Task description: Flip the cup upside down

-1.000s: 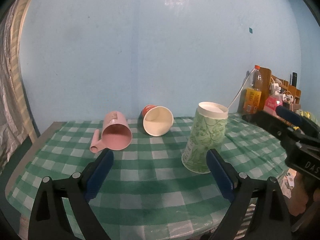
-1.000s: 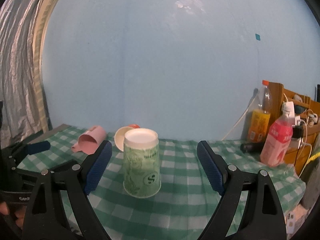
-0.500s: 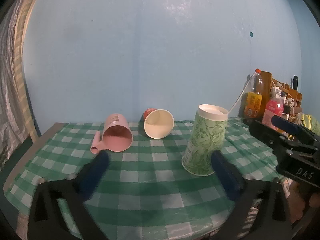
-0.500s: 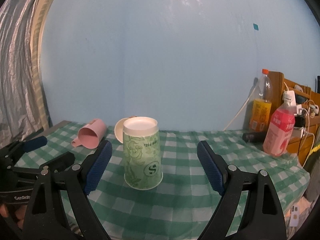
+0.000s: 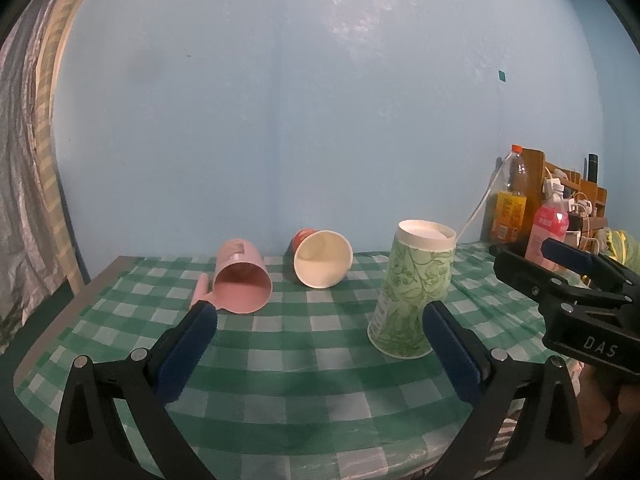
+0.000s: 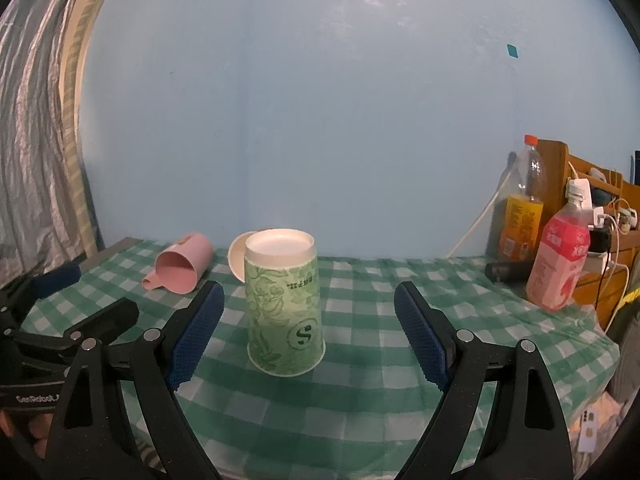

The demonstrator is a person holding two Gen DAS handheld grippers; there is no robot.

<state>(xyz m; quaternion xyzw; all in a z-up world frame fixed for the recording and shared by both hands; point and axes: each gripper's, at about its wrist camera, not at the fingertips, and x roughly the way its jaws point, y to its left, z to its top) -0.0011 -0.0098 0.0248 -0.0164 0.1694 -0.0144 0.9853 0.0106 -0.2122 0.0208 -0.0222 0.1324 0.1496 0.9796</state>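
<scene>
A green patterned paper cup [image 5: 414, 292] [image 6: 285, 302] stands upside down, base up, on the green checked tablecloth [image 5: 304, 364]. A pink mug [image 5: 240, 280] [image 6: 182, 264] lies on its side, mouth toward me. A red paper cup [image 5: 322, 252] with a white inside also lies on its side; in the right wrist view only its rim [image 6: 236, 256] shows behind the green cup. My left gripper [image 5: 320, 344] is open and empty, near the front edge. My right gripper [image 6: 310, 332] is open and empty, its jaws either side of the green cup but short of it.
An orange drink bottle [image 5: 510, 204] [image 6: 524, 216], a pink drink bottle [image 6: 560, 256] and a wooden rack with cables [image 6: 596, 204] stand at the far right. A blue wall rises behind the table. A curtain [image 6: 36, 120] hangs at the left.
Both grippers have drawn back and lifted slightly, so the cups sit a little farther off. Neither gripper has closed. The cups have not moved.
</scene>
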